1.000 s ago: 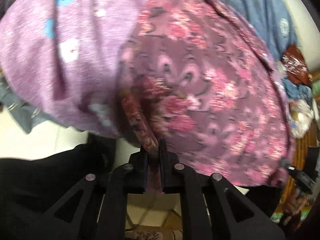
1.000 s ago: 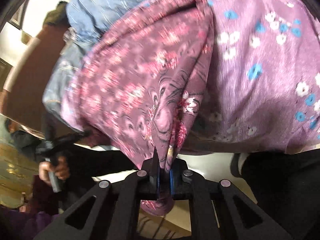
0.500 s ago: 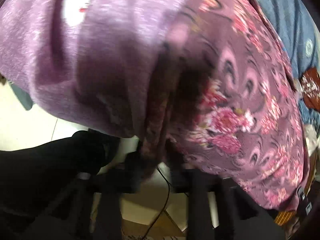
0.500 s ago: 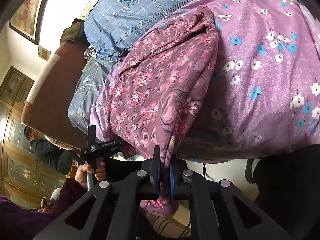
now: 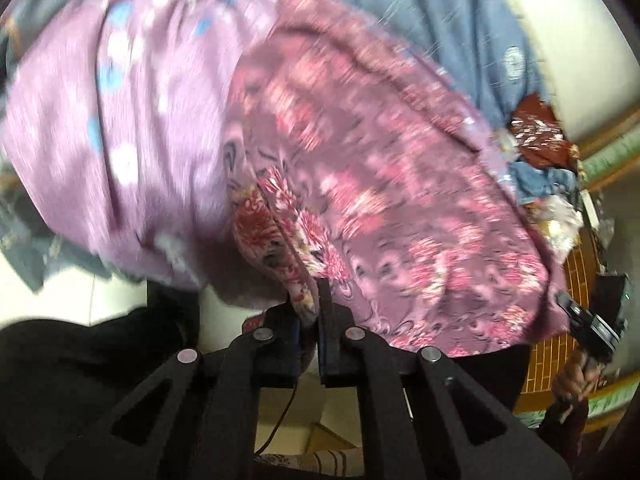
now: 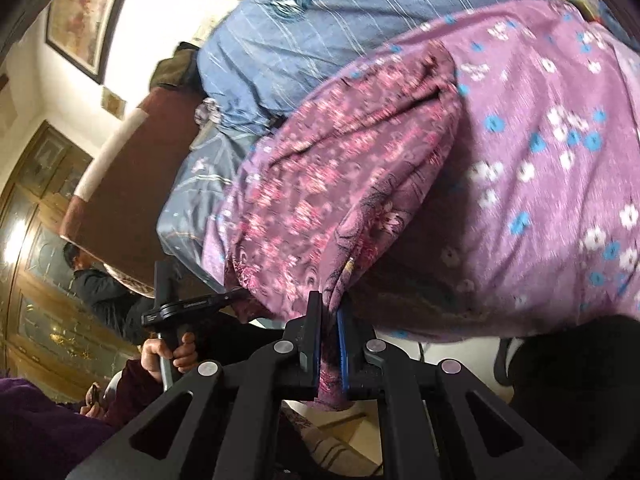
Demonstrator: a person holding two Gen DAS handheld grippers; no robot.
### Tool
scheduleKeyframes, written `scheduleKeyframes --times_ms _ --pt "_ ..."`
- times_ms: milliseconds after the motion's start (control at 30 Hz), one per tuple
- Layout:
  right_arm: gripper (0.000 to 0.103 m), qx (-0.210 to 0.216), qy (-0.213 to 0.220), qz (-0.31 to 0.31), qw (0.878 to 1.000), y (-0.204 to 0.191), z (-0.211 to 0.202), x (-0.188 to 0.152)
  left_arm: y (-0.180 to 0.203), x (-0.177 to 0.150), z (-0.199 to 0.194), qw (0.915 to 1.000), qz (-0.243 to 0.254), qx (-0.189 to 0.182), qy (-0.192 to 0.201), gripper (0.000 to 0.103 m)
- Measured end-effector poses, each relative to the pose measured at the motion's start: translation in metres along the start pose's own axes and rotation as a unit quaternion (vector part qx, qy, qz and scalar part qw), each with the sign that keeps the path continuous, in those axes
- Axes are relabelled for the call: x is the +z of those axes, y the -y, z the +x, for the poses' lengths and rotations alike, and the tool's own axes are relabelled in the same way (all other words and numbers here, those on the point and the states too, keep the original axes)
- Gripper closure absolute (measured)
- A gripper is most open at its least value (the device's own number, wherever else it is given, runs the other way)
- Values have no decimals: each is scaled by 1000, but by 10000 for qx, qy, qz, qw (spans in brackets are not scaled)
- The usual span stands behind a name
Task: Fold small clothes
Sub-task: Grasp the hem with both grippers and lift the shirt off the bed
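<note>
A small maroon garment with pink flowers [image 5: 380,184] lies spread on a purple bedspread with blue and white flowers [image 5: 120,120]. My left gripper [image 5: 309,300] is shut on the garment's near left corner at the bed's edge. My right gripper [image 6: 329,308] is shut on the near right corner of the same garment [image 6: 340,184]; cloth hangs down between its fingers. The left gripper also shows in the right wrist view [image 6: 188,304], held in a hand, and the right gripper shows in the left wrist view [image 5: 588,324]. The left wrist view is blurred.
A blue striped sheet [image 6: 360,24] covers the bed behind the bedspread [image 6: 560,160]. A brown headboard [image 6: 120,184] stands at the left, with a wooden cabinet [image 6: 36,280] beyond. Other clothes [image 5: 540,140] lie at the bed's right. Dark clothing [image 5: 80,380] fills the lower left.
Both grippers have pulled back toward the bed's near edge with the garment's corners, and the garment now lies stretched flatter. The left wrist view has swung back to show more of the bed.
</note>
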State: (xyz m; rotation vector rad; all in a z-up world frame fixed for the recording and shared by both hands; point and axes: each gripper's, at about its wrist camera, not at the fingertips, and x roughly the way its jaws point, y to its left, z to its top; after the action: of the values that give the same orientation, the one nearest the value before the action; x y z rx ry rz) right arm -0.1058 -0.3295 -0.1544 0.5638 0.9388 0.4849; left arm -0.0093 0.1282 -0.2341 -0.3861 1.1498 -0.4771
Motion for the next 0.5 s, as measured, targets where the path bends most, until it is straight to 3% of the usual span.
scheduleKeyframes --times_ms 200,500 --pt "97 85 40 -40 9999 -6 8 6 27 21 -38 9983 173 -361 420 99" --pt "97 190 30 252 9995 6 10 8 47 38 -47 9952 238 -815 494 99"
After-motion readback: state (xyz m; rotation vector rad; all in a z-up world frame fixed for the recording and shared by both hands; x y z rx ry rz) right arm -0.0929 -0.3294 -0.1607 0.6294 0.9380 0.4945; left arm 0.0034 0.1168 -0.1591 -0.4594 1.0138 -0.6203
